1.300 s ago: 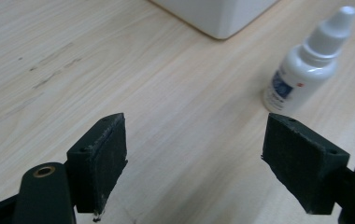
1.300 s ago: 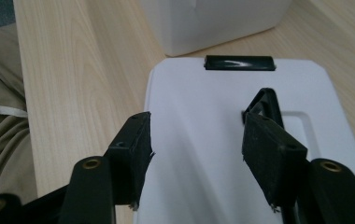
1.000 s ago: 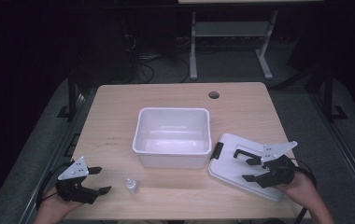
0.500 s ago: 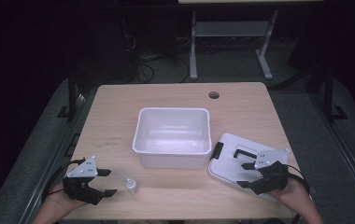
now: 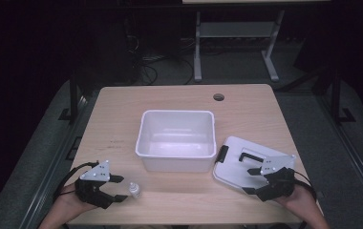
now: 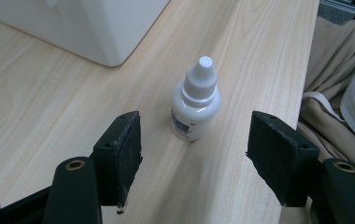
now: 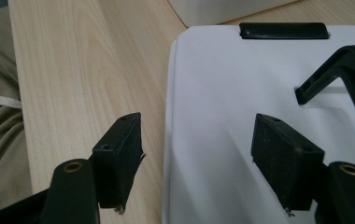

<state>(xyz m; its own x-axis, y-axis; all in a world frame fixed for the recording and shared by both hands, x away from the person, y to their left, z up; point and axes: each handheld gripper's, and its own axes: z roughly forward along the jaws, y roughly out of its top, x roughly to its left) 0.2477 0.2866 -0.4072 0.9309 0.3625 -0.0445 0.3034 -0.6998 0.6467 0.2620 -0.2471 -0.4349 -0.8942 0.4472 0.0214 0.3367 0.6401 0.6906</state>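
1. On the desk (image 5: 122,124) the white bin (image 5: 177,139) stands mid-desk; its lid (image 5: 246,164) lies flat to its right, handle up.
2. The right tongs (image 5: 251,180) lie low over the lid's near edge, jaws apart and empty; they have just been opening.
3. The left tongs (image 5: 118,188) point level at the dropper bottle (image 6: 195,106), upright near the front edge. They have edged closer since earlier, jaws just closing, pads not touching it.
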